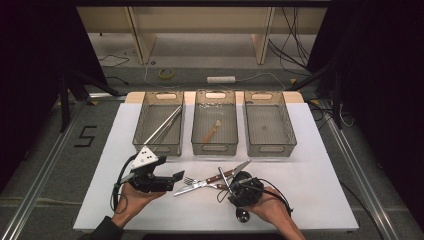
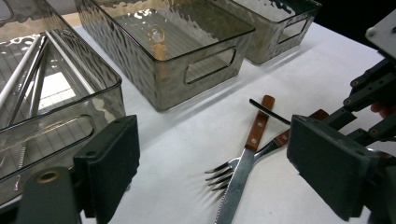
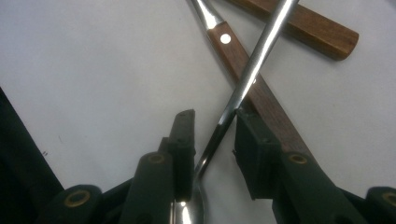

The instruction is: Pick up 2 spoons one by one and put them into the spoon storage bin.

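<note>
Right gripper (image 3: 214, 140) astride spoon (image 3: 243, 88), over fork (image 3: 252, 84).

Fork (image 2: 243, 161): wood handle, glossy metal tines.

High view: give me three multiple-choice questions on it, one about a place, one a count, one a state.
1. Where does the wooden spoon lie?
A. left bin
B. middle bin
C. right bin

2. How many bins stand in the row?
A. two
B. three
C. four

3. How do the left gripper jaws stand?
A. open, holding nothing
B. shut on a fork
C. shut on a knife

Answers: B, it lies on that bin's floor; B, three stand side by side; A, a wide gap shows between the jaws.
</note>
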The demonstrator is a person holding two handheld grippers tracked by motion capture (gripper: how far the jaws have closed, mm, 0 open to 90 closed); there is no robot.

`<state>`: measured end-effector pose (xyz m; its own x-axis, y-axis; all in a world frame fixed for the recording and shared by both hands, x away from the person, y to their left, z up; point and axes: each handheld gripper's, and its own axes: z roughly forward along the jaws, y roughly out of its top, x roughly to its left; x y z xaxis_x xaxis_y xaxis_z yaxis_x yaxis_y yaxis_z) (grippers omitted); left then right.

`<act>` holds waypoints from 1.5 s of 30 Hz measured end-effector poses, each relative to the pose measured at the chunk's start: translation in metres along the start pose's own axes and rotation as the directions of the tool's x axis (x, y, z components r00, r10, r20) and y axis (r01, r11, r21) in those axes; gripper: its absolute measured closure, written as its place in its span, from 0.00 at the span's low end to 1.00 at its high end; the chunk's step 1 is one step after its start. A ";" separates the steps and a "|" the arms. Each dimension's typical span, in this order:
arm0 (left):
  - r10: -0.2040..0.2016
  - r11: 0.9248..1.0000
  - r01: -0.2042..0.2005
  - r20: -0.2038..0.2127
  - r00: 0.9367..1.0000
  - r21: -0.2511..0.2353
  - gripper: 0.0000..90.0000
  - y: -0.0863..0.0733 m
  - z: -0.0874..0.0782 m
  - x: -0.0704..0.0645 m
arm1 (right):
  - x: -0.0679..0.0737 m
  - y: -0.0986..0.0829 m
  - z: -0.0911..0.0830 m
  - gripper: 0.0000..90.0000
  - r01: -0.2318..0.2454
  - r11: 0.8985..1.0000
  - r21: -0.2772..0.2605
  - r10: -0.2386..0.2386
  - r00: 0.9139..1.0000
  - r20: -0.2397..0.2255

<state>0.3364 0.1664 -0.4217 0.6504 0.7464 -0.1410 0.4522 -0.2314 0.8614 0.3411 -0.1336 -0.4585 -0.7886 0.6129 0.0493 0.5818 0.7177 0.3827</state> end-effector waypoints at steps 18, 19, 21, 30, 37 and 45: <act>0.011 1.000 -0.011 0.015 1.000 -0.006 0.19 -0.004 -0.006 -0.010 | 0.002 0.004 0.006 0.84 0.021 0.999 0.034 -0.023 0.999 0.031; 0.010 1.000 -0.010 0.015 1.000 -0.007 0.19 -0.004 -0.006 -0.010 | 0.002 0.004 0.007 0.84 0.024 0.999 0.033 -0.025 0.999 0.034; 0.013 1.000 -0.013 0.015 1.000 -0.005 0.19 -0.004 -0.006 -0.010 | 0.003 0.004 0.007 0.85 0.024 0.999 0.035 -0.026 0.999 0.040; 0.019 1.000 -0.019 0.024 1.000 0.001 0.19 -0.005 -0.005 -0.011 | 0.007 0.006 0.007 0.94 0.031 0.999 0.038 -0.033 0.999 0.043; 0.028 1.000 -0.028 0.024 0.999 0.004 0.19 -0.005 -0.005 -0.011 | 0.008 0.006 0.007 0.96 0.037 0.999 0.040 -0.039 0.998 0.048; 0.025 1.000 -0.025 0.024 0.999 -0.002 0.19 -0.004 -0.006 -0.011 | 0.003 0.008 -0.002 1.00 0.048 0.998 0.029 -0.049 0.998 0.042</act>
<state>0.3238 0.1630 -0.4212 0.6760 0.7251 -0.1315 0.4347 -0.2482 0.8657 0.3430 -0.1273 -0.4531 -0.8069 0.5906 -0.0084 0.5491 0.7553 0.3578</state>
